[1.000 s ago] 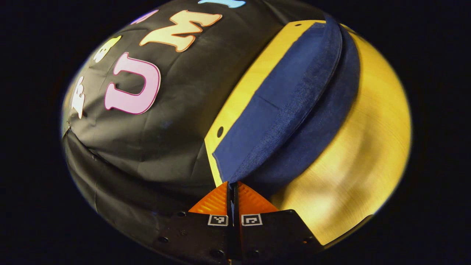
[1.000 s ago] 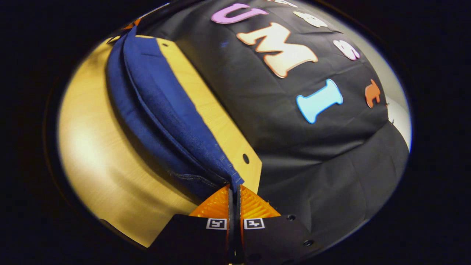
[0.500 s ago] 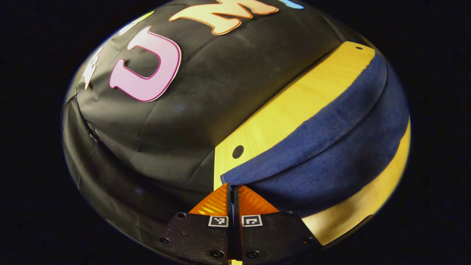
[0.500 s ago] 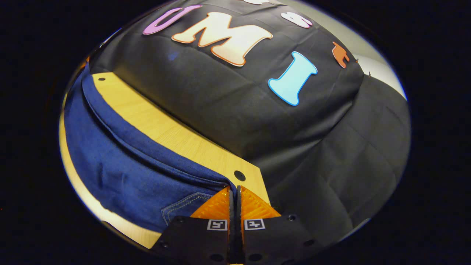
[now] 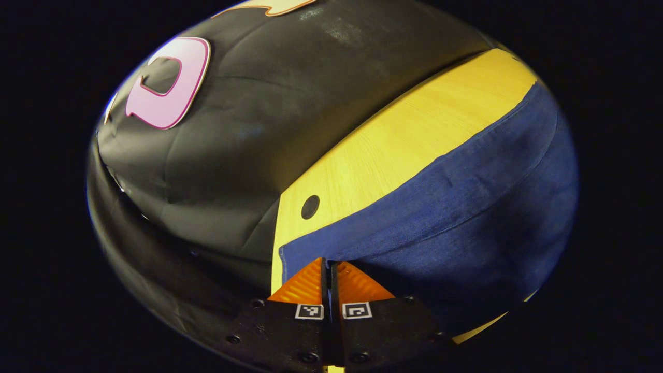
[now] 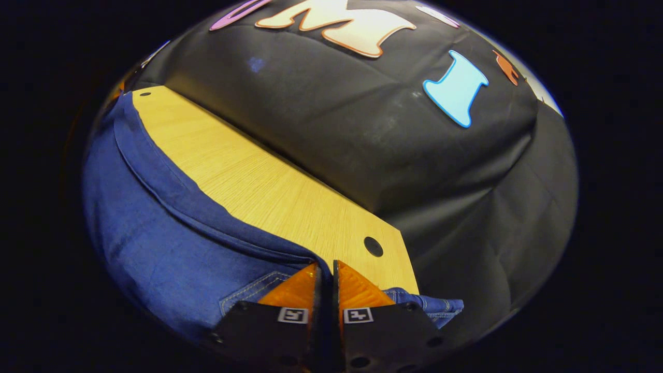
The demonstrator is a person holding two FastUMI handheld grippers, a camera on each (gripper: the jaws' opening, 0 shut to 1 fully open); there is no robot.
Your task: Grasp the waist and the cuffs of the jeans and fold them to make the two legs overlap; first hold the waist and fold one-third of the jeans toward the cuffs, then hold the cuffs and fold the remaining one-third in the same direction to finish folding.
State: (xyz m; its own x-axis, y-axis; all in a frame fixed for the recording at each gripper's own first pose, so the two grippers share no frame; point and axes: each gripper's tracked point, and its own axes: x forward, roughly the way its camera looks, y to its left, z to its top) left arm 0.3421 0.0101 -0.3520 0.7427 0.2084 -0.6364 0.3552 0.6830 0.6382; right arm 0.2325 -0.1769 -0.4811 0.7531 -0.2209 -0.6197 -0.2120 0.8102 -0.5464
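Both tools are clamped on the jeans' (image 5: 440, 223) folded edge: the left tool (image 5: 327, 261) at six o'clock, the right tool (image 6: 325, 264) likewise. The denim drapes over the wooden bench (image 6: 269, 191).

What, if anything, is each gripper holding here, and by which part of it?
Both hold the jeans: the left gripper and the right gripper each pinch a fold of denim along one edge.
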